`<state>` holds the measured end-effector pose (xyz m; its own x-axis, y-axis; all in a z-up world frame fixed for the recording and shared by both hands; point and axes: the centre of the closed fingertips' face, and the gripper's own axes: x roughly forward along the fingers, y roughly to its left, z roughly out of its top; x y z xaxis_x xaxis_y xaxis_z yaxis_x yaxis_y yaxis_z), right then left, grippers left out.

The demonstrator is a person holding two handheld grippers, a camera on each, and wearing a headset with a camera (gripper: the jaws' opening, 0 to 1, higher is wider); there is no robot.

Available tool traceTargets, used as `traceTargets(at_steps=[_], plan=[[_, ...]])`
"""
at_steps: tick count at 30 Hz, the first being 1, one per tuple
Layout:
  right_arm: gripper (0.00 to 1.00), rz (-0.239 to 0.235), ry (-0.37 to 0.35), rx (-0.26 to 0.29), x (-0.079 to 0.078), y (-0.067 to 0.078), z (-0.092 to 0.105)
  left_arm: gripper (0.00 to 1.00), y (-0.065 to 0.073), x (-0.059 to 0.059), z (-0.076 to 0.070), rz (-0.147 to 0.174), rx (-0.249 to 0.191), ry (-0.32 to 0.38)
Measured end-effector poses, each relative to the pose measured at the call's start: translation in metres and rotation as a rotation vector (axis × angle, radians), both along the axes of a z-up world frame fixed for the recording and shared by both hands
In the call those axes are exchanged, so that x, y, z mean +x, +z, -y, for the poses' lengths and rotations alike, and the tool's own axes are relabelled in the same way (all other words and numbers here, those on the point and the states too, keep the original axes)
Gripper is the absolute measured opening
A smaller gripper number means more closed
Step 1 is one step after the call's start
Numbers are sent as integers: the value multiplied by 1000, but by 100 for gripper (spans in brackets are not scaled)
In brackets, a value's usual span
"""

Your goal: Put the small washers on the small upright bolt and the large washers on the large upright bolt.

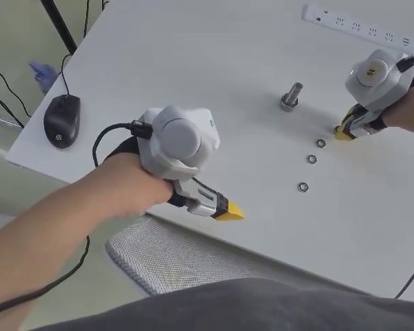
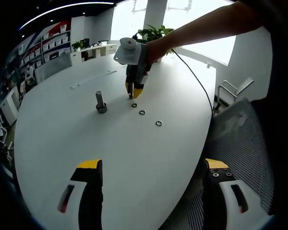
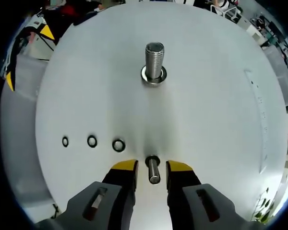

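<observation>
Small bolt (image 3: 152, 170), a grey metal cylinder, stands between yellow tips of my right claw (image 3: 152, 167), narrowly parted, untouching; my left claw (image 2: 152, 165) gapes wide, empty.

Black mouse (image 1: 61, 119), power strip (image 1: 362, 26), mesh chair (image 1: 165, 261).

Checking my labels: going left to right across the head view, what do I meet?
The mouse → left gripper → large bolt → three washers → right gripper.

Head view downward, gripper views low, sharing washers (image 1: 311, 159)
</observation>
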<state>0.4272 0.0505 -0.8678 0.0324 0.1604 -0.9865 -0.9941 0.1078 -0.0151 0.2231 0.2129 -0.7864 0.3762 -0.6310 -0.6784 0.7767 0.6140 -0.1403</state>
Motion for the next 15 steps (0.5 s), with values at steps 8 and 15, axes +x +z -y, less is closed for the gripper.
traceTargets(at_steps=[8, 15], plan=[[26, -4, 5, 9, 0, 2, -1, 85, -2, -3, 0, -4, 5, -4], [27, -4, 9, 8, 0, 9, 1, 85, -1, -3, 1, -4, 7, -11]])
